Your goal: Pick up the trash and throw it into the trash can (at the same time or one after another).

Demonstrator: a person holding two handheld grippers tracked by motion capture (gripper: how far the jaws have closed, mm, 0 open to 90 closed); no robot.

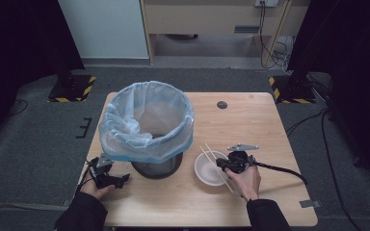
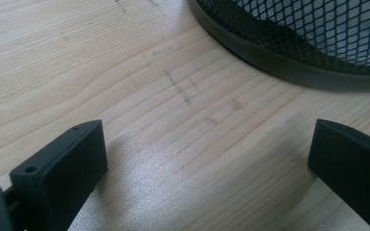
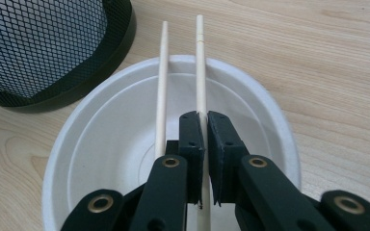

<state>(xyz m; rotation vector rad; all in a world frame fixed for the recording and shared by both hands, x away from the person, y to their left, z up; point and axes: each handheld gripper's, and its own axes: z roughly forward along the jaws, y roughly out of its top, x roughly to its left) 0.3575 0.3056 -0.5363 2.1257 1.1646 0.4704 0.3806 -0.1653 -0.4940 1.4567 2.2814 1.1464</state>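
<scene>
Chopstick (image 3: 200,72) sits clamped between the right tool's (image 3: 203,118) jaws, over the bowl (image 3: 101,144).

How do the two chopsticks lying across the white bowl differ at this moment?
The right chopstick is clamped between the jaws of the right gripper; the left chopstick lies free beside them, untouched. The right chopstick reaches slightly farther past the white bowl rim than the left chopstick. Both are pale, thin sticks resting across the bowl, nearly parallel.

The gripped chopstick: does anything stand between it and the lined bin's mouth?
Nothing visible lies between. The right gripper is shut on one chopstick over the white bowl; the second chopstick lies free beside it. The bin stands close by, its rim well above the bowl.
</scene>
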